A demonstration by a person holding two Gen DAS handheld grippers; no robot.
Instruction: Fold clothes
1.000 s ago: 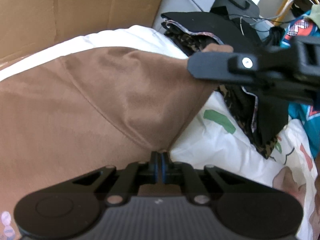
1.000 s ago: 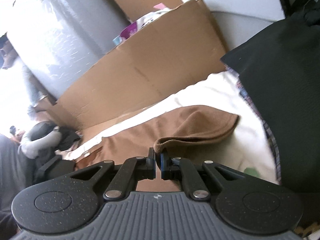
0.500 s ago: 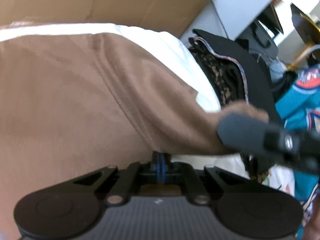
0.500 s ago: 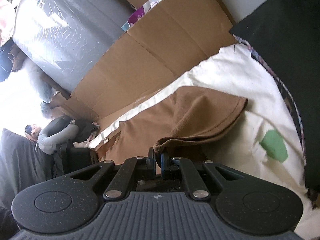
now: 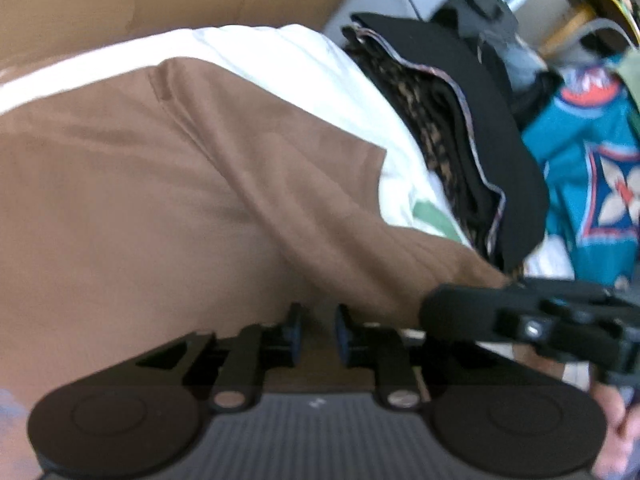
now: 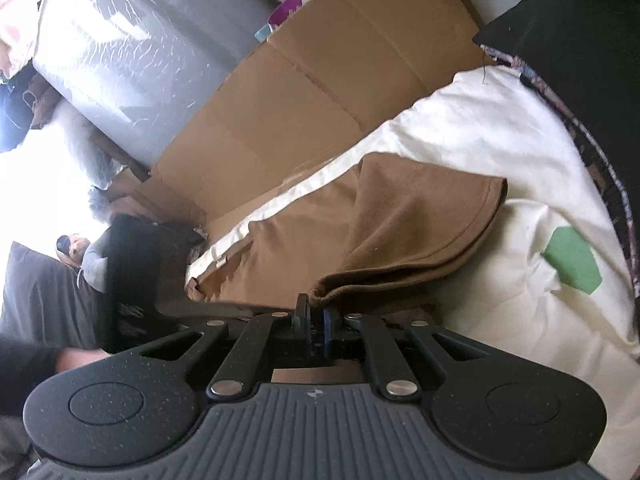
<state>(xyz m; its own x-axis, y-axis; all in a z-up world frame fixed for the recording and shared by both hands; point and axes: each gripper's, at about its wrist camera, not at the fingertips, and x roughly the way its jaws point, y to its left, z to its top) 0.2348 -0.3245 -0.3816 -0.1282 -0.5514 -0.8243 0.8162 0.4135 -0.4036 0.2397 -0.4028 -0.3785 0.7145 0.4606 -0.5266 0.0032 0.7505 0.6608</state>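
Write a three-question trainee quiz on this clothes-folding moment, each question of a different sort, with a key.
1. True or false: the right gripper pinches an edge of the brown garment.
2. Multiple choice: what lies directly under the brown garment? A) a white sheet with green patches B) bare cardboard C) a teal jersey
3. Fill in: in the left wrist view, the left gripper has its blue pads ____, with no cloth pressed between them.

Key
1. True: the cuff's edge sits between its nearly closed pads.
2. A.
3. Apart: the jaws are opening, and the cloth lies just beyond the tips.
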